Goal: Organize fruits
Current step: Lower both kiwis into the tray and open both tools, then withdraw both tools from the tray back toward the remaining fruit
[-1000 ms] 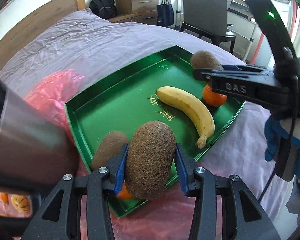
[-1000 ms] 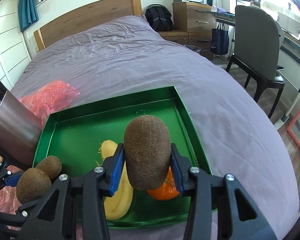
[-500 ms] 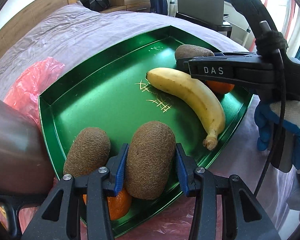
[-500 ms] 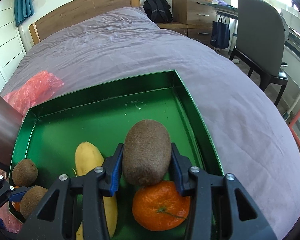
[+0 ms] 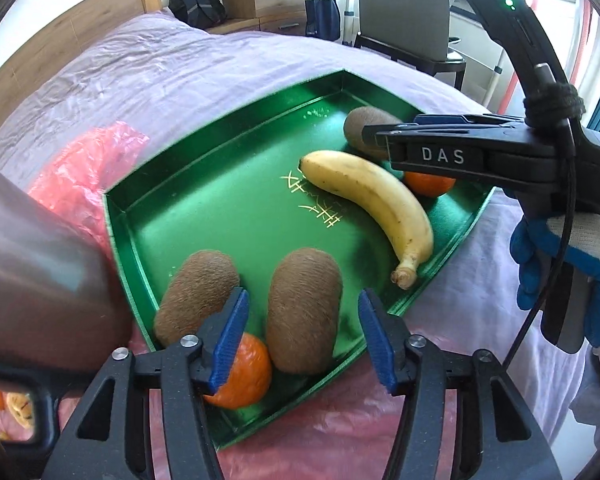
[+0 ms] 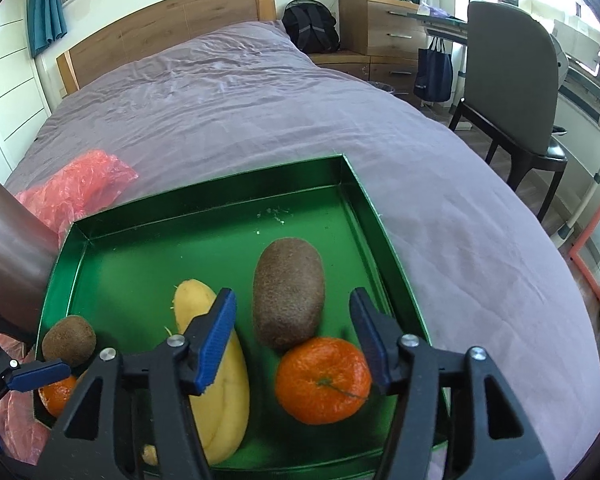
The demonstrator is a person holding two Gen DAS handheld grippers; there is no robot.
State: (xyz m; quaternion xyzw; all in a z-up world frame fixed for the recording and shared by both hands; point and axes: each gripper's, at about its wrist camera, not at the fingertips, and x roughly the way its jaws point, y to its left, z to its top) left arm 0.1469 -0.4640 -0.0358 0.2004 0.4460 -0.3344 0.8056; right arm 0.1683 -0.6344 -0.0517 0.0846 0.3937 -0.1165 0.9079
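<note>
In the green tray on the bed, both my grippers' jaws are opening off their kiwis, now lying beside banana and tangerines; more fruit seems left outside.

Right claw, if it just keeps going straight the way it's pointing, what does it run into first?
Most likely the kiwi lying between the opening fingers of the right claw, resting in the green tray; the orange sits nearer, probably underneath.
</note>
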